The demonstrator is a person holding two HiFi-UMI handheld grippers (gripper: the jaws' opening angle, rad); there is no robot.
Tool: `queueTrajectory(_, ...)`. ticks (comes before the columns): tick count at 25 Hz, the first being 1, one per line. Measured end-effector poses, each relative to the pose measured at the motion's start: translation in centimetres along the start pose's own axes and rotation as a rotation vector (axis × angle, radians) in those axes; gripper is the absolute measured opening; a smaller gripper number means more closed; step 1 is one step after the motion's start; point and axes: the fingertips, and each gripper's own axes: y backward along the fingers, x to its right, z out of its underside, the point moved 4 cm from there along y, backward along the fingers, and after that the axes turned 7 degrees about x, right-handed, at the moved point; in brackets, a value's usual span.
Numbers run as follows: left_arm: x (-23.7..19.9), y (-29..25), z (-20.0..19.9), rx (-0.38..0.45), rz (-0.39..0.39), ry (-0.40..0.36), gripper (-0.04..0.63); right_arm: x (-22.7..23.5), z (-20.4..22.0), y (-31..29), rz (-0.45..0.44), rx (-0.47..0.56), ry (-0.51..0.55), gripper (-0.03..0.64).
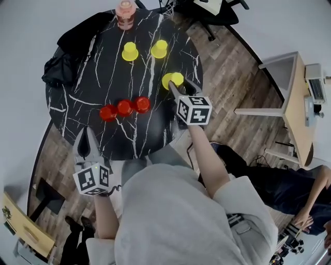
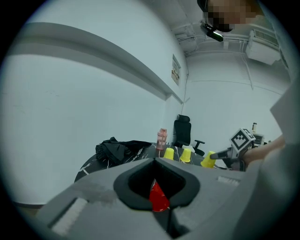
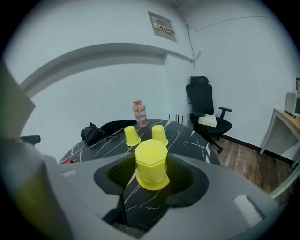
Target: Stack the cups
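Observation:
Three yellow cups stand upside down on the round black marble table: two at the back and one near the right edge. My right gripper is open around that near yellow cup, which rests on the table between the jaws with a little room on each side. Three red cups sit in a row at the table's middle. My left gripper is shut and holds nothing, at the table's near left edge. One red cup shows beyond its jaws.
A pink bottle stands at the table's far edge, and a black garment lies on the far left. A light desk stands to the right, with a seated person below it. An office chair is behind the table.

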Motion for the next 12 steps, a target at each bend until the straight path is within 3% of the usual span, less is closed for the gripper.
queueTrajectory(12, -0.5, 1.0, -1.6, 0.051, 0.081, -0.020, 0.006, -9.9, -2.6, 5.0, -0.177, 0.082, 0.042, 0.215)
